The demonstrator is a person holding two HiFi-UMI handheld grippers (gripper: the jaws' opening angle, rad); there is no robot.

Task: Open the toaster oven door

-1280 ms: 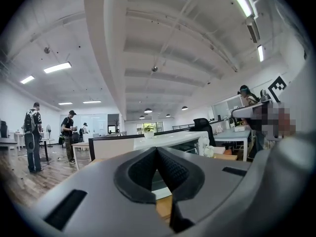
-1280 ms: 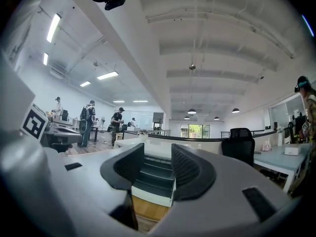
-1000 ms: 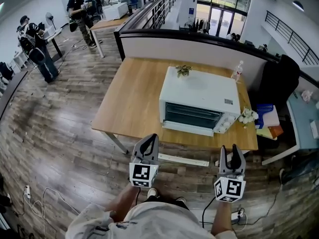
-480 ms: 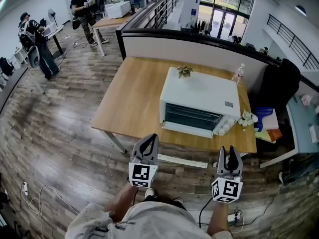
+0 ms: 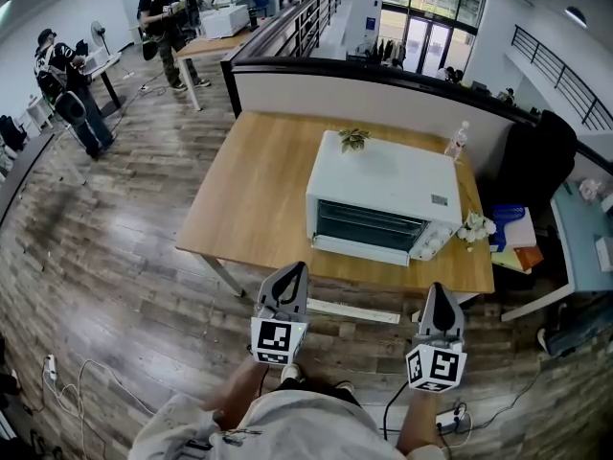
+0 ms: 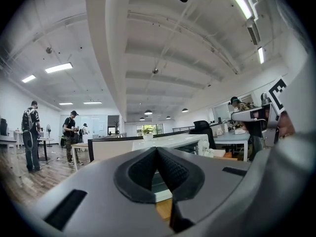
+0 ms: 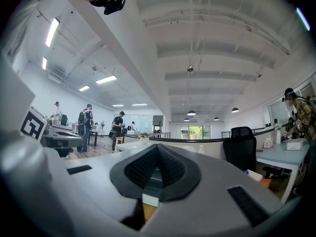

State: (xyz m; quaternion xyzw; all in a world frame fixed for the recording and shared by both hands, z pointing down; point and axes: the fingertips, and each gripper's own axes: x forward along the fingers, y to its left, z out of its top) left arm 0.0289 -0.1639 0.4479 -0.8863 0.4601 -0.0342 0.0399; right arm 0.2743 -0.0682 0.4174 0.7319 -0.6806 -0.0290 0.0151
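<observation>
Toaster oven [image 5: 383, 185] on table [image 5: 247, 192], plant [image 5: 352, 137] on top

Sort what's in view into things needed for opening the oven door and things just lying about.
Needed: toaster oven, glass door, left gripper, right gripper, both shut.
Lying about: plant sprig on the oven, water bottle, white flowers.

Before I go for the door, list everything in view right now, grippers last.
toaster oven: one, white, on the table, door shut
table: one, light wood, ahead
plant: one, green, on the oven's top
bottle: one, clear, on the table behind the oven
flowers: one bunch, white, right of the oven
chair: one, black, beyond the table's right end
people: several, dark clothes, far left
left gripper: one, grey, short of the table, jaws together, empty
right gripper: one, grey, short of the table, jaws together, empty
</observation>
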